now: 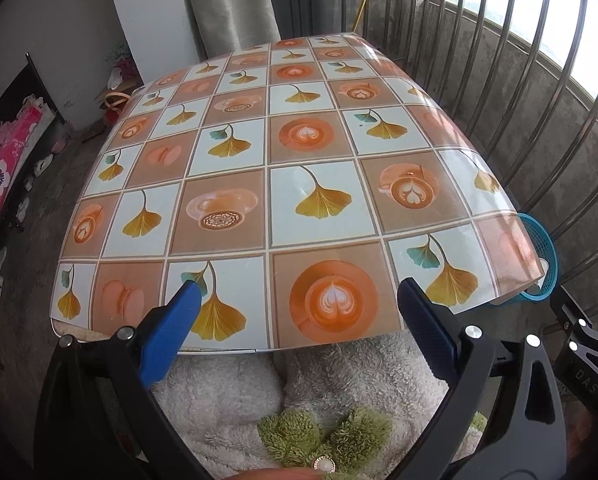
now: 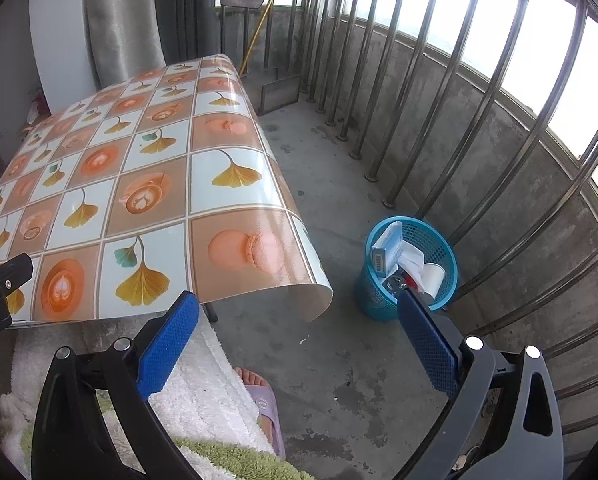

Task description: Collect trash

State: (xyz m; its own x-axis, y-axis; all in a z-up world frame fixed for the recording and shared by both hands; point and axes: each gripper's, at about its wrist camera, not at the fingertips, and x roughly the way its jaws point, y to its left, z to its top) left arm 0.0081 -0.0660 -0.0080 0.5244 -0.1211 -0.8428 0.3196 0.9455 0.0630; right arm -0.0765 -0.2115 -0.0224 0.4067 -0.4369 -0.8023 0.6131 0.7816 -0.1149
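Note:
A blue mesh bin (image 2: 413,268) stands on the concrete floor to the right of the table. It holds a blue-and-white box (image 2: 387,249), crumpled white paper (image 2: 413,258), a white cup (image 2: 434,276) and other scraps. The bin's edge also shows in the left wrist view (image 1: 543,256) past the table's right corner. My left gripper (image 1: 299,292) is open and empty over the near edge of the table (image 1: 283,152). My right gripper (image 2: 298,300) is open and empty, above the floor between the table's corner and the bin.
The table (image 2: 111,184) has a glossy cloth with leaf and coffee prints. Metal railing bars (image 2: 439,120) line the concrete balcony wall on the right. My slippered foot (image 2: 265,404) and white robe (image 2: 203,392) are below. A bed with pink bedding (image 1: 3,172) is at far left.

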